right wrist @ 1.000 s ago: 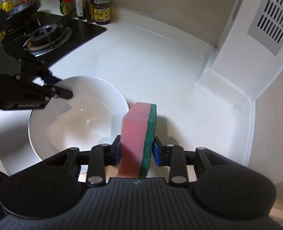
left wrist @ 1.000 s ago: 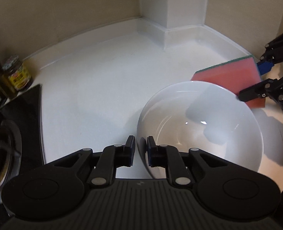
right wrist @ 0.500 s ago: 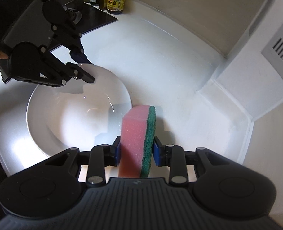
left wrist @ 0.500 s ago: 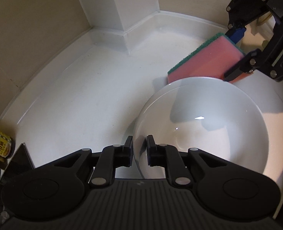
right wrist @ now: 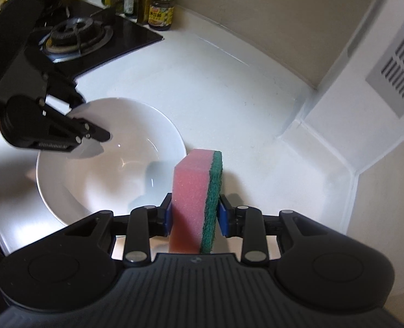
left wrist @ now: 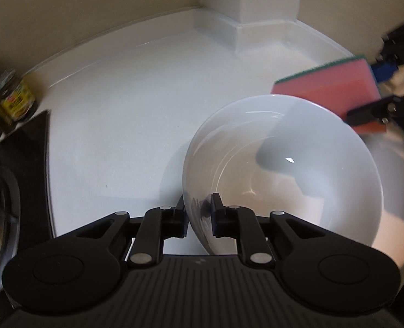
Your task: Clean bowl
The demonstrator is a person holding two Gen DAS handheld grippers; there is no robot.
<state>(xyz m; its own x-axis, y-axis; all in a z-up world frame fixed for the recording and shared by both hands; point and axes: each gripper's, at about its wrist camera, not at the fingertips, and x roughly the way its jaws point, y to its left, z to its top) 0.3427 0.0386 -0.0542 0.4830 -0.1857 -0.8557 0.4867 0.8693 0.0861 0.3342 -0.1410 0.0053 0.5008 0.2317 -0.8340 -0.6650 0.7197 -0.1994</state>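
A white bowl [left wrist: 283, 169] [right wrist: 106, 164] is held over the white counter. My left gripper [left wrist: 199, 213] is shut on its near rim, one finger inside and one outside; the same gripper [right wrist: 92, 134] shows at the bowl's left edge in the right wrist view. A pink sponge with a green scouring layer [right wrist: 199, 188] stands upright between the fingers of my right gripper [right wrist: 195, 216], which is shut on it. In the left wrist view the sponge [left wrist: 327, 93] sits just beyond the bowl's far right rim. The bowl's inside looks bare and glossy.
A black gas hob [right wrist: 79, 38] lies at the back left with jars and bottles [right wrist: 161, 11] behind it; one jar [left wrist: 14, 98] shows blurred in the left wrist view. A white boxed column with a vent [right wrist: 398, 65] closes the right corner. The white counter [right wrist: 229, 82] stretches between them.
The left gripper's view has swung back so the jar and hob edge show again. The bowl stays clamped, and the sponge stays beside its far rim.
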